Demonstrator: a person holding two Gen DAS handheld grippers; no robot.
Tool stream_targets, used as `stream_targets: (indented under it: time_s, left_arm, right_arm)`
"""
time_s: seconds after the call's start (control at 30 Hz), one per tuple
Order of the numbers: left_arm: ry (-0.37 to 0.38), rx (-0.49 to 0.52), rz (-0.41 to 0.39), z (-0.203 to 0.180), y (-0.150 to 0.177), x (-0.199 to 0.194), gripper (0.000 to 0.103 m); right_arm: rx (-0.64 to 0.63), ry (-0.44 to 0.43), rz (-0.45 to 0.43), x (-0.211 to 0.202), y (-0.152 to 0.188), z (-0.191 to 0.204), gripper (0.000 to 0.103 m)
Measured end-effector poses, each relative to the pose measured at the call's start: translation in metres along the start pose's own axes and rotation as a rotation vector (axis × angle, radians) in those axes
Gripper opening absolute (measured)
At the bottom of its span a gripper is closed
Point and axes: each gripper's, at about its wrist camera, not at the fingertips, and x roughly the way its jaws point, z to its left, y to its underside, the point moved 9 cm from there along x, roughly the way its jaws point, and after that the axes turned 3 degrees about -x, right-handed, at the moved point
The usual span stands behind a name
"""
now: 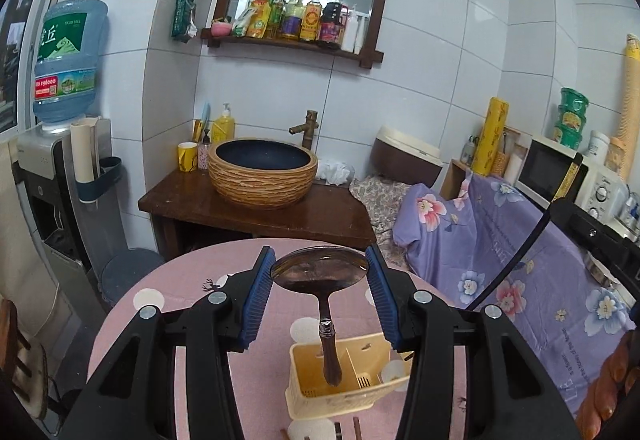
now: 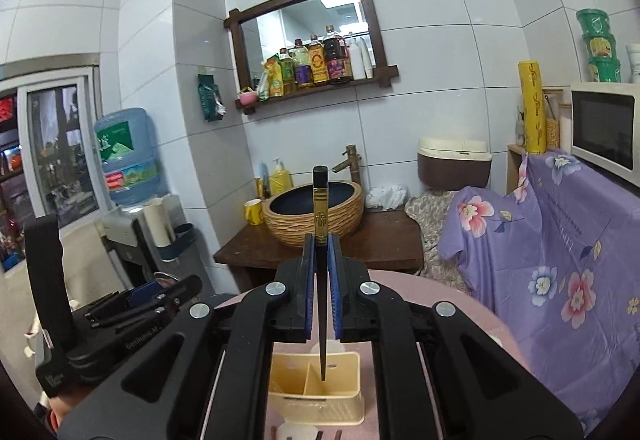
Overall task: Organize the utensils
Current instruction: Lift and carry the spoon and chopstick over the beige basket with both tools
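Held above a pink-clothed table: a steel spoon, bowl gripped between the left gripper's blue pads, handle hanging down into a cream utensil caddy. Clamped tight in the right gripper: dark chopsticks with a gold band, tips pointing down over the same caddy's divided compartments. Behind: a water jug with a green Chinese-character label, its small print unreadable; oil bottles on a mirror shelf.
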Motion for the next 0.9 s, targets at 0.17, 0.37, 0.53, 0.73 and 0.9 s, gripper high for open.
stream_targets:
  time_s: [0.17,0.37,0.53,0.73,0.9]
  left_arm:
    - [-0.025,0.006,0.023,0.002,0.022,0.028,0.047]
    - [-0.039,0.025,0.084,0.008,0.057,0.045,0.047]
    - [-0.043,0.018,0.124,0.016,0.081,0.051,0.047]
    - [-0.049,0.023,0.169,0.019,0.103,0.060,0.047]
    - [-0.075,0.080,0.159,0.015,0.109,0.062,0.047]
  right_arm:
    - [-0.004,0.029,0.054,0.033,0.033,-0.006,0.008]
    - [0.013,0.030,0.137,0.057,0.082,-0.013,0.008]
    - [0.016,0.021,0.184,0.064,0.110,-0.014,0.008]
    - [0.014,0.014,0.227,0.071,0.131,-0.012,0.008]
    - [0.015,0.024,0.221,0.070,0.135,-0.016,0.008]
